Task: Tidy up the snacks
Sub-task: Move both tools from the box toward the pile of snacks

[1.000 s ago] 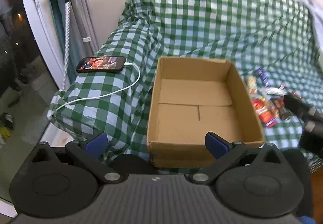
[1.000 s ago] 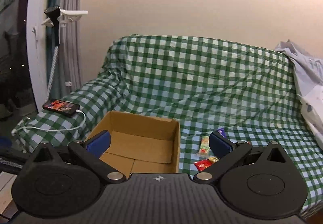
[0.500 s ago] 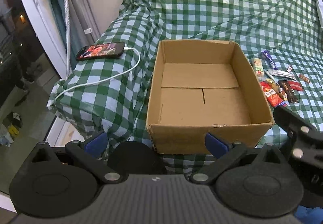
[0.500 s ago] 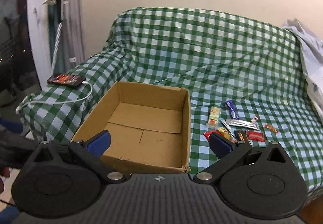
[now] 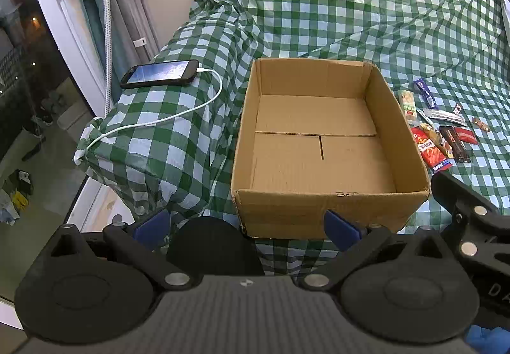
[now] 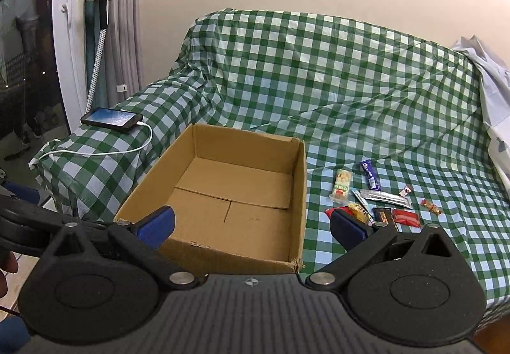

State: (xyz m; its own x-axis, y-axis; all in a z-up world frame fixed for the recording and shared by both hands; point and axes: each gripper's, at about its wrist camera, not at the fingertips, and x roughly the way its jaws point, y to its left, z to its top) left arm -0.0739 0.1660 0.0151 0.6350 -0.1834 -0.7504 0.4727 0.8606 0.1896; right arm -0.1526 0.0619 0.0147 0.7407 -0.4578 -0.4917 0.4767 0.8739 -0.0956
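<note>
An empty open cardboard box (image 5: 318, 143) (image 6: 223, 194) sits on a sofa covered in green checked cloth (image 5: 350, 19). Several small snack packets (image 5: 436, 127) (image 6: 373, 197) lie on the seat just right of the box: a red packet (image 5: 430, 150), a dark bar (image 5: 454, 138), a green-and-white packet (image 6: 341, 185), a purple bar (image 6: 369, 174) and a silver one (image 6: 384, 197). My left gripper (image 5: 245, 226) is open and empty, in front of the box's near wall. My right gripper (image 6: 251, 228) is open and empty, over the box's near right corner.
A phone (image 5: 159, 73) (image 6: 111, 118) on a white charging cable (image 5: 153, 124) lies on the sofa's left armrest. A garment steamer (image 6: 98, 3) and window frame stand at the left. White cloth (image 6: 491, 92) drapes the sofa's right end.
Both grippers have risen and tilted downward, so the box and snacks sit more fully in view. The phone screen changed from a colourful picture to plain blue. Both grippers stayed open.
</note>
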